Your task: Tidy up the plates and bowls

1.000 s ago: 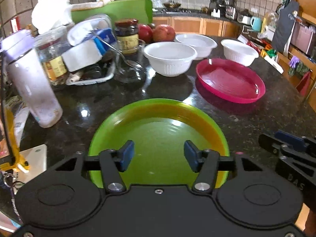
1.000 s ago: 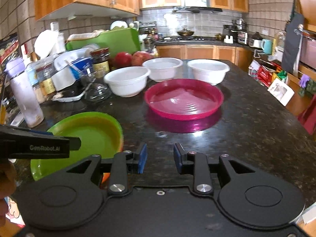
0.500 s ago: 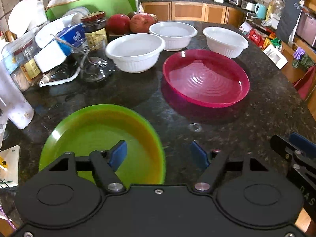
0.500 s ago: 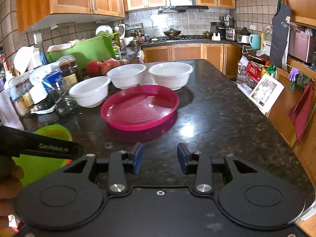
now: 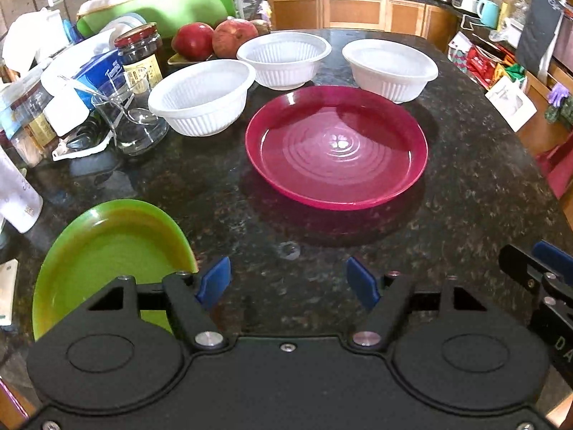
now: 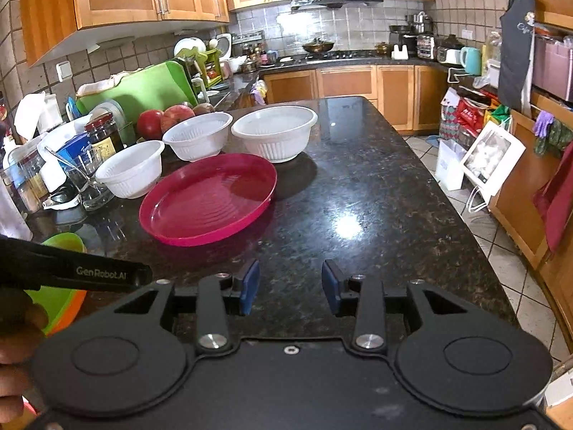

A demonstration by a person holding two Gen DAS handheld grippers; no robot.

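My left gripper (image 5: 288,281) is matte black plastic: two round housings with embossed circles, angular finger arms pinned by silver screws, blue pads (image 5: 215,279) at the tips. My right gripper (image 6: 290,286) has the same build, with one small silver screw at the centre of its body. White "GenRobot.AI" lettering runs along the black side of the left unit. Part of my hand (image 6: 16,344) shows, bare.

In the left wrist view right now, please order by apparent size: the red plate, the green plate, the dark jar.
1. red plate, largest as it looks.
2. green plate, partly hidden by the claw and nearer the camera, so its rank against the red one is unsure.
3. dark jar, clearly smallest.
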